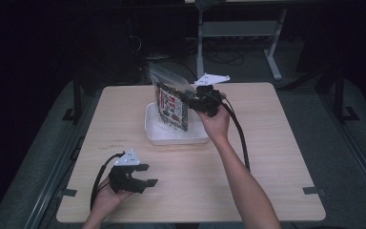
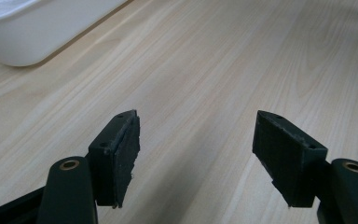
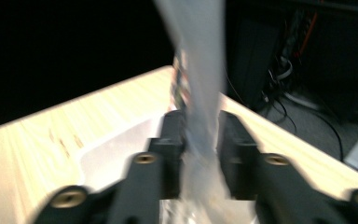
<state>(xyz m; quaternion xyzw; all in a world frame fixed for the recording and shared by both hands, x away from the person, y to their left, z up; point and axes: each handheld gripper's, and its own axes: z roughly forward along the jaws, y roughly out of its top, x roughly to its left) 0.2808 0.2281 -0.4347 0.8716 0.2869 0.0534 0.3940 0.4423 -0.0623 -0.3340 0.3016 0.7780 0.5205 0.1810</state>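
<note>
Standing upright in the white tray (image 1: 158, 135), a clear plastic bag (image 1: 171, 102) with a red-and-dark printed pack inside is seen near the middle of the wooden table (image 1: 267, 143). The right gripper (image 1: 194, 100) is held at the bag's right edge, its grey plate and cable above the person's hand. In the right gripper view the bag (image 3: 200, 93) runs up between the two black jaws. The picture is blurred — the film seems to lie against both pads, though a firm pinch cannot be told for certain. The left gripper (image 1: 144, 175) is rested low over the table's near left part, well apart from the tray — its jaws are spread wide, with bare wood between them in the left gripper view.
</note>
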